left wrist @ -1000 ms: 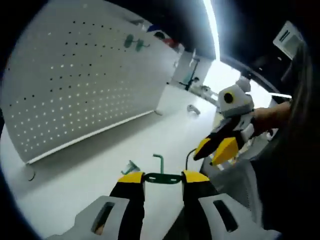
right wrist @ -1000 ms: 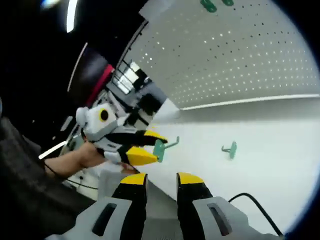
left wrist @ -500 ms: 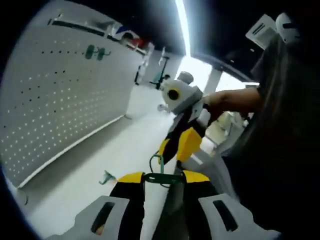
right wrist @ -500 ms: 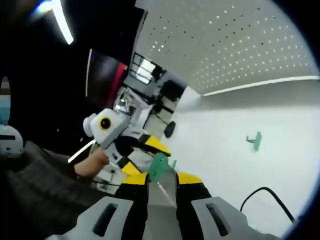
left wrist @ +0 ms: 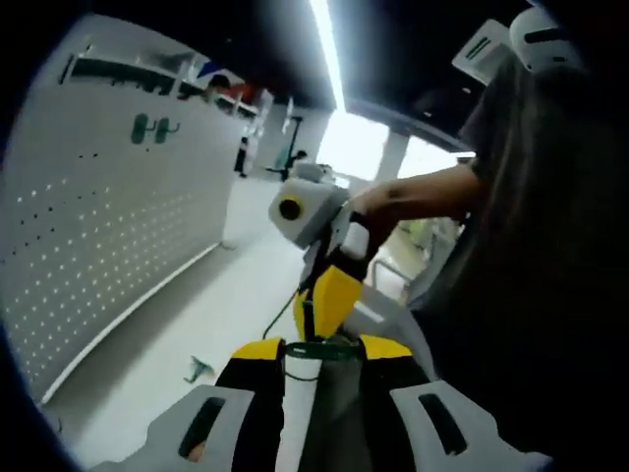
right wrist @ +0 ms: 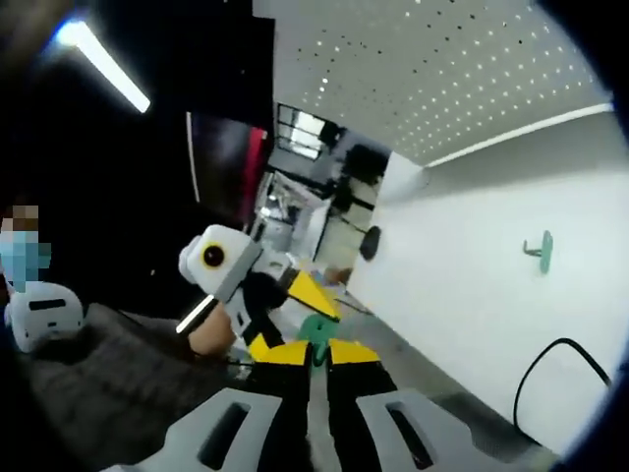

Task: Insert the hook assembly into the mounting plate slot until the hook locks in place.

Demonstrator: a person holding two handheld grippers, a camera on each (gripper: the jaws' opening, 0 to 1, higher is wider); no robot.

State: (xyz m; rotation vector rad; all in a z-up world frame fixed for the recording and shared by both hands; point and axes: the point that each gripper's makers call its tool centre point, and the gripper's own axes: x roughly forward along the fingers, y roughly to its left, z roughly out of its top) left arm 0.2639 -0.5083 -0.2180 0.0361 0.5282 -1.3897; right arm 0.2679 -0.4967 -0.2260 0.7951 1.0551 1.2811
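hook assembly (left wrist: 316, 349) between both grippers

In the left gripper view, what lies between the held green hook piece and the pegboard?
Bare white table, apart from one small green hook lying loose on it, in the left gripper view. The left claw holds the green hook piece; the pegboard stands beyond.
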